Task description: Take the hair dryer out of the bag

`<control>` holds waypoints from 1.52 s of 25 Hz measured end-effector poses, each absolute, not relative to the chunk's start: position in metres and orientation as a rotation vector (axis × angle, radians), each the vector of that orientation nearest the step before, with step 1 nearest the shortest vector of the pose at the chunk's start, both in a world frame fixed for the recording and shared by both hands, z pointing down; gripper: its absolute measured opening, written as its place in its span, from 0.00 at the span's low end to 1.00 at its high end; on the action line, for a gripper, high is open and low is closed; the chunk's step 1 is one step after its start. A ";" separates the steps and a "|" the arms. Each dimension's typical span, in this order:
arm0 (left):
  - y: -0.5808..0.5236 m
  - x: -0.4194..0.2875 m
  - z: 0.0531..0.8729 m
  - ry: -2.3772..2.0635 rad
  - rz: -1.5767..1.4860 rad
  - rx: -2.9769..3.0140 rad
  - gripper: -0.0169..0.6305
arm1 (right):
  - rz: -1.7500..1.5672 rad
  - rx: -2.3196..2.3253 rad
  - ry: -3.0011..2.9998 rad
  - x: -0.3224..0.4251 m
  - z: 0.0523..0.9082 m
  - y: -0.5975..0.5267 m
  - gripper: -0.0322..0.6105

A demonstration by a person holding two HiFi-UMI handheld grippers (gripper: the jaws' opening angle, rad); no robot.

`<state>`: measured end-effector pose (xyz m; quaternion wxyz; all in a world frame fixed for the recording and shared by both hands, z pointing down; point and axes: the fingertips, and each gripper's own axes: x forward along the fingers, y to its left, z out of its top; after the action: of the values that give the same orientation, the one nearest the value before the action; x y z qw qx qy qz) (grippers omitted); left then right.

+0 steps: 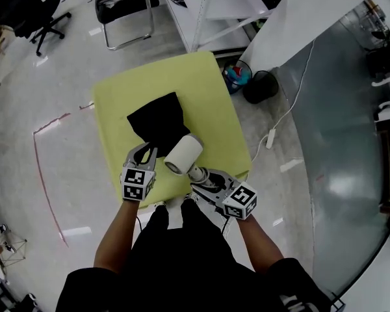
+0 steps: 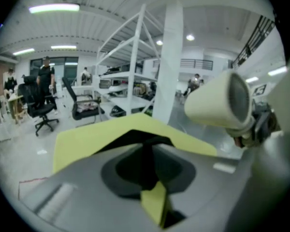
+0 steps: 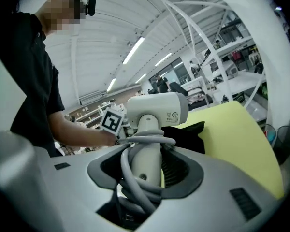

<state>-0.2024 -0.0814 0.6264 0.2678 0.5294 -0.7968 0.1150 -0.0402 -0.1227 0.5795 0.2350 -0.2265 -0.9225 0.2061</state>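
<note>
Head view: person standing at the near edge of a small yellow table (image 1: 201, 90), one gripper in each hand.
Hair dryer: white hair dryer (image 1: 184, 153) is fully out of the bag, held up over the table's near edge, between the two grippers.
Bag: black bag (image 1: 157, 121) lies crumpled on the table, just on the far side of the dryer.
Right gripper: right gripper (image 3: 147, 173) has its fingers clamped on the dryer's handle, with the grey cord (image 3: 135, 170) wound round the handle and caught in the grip too. Barrel sticks up above the jaws.
Left gripper: left gripper (image 2: 147, 163) sits to the dryer's left at the bag's near edge. Fingers are only a narrow slit apart and pinching nothing as far as I can see.
Around: black bin (image 1: 260, 86) on the floor right of the table.
</note>
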 end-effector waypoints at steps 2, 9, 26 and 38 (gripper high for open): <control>-0.078 -0.198 0.608 -2.187 0.280 1.425 0.06 | 0.566 -0.546 -2.612 -0.052 0.562 -0.131 0.36; -0.079 -0.194 0.563 -2.216 0.166 1.445 0.06 | 0.600 -0.428 -2.815 -0.091 0.493 -0.152 0.36; -0.041 -0.164 0.519 -2.277 0.178 1.491 0.44 | 0.570 -0.434 -2.939 -0.123 0.433 -0.152 0.36; -0.044 -0.207 0.429 -2.579 0.081 1.415 0.04 | 0.400 -0.174 -3.098 -0.140 0.393 -0.172 0.36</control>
<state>-0.2072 -0.0443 0.4289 0.0993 0.4784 -0.8721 0.0272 -0.1399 -0.1720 0.3930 0.0066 -0.0558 -0.9902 0.1278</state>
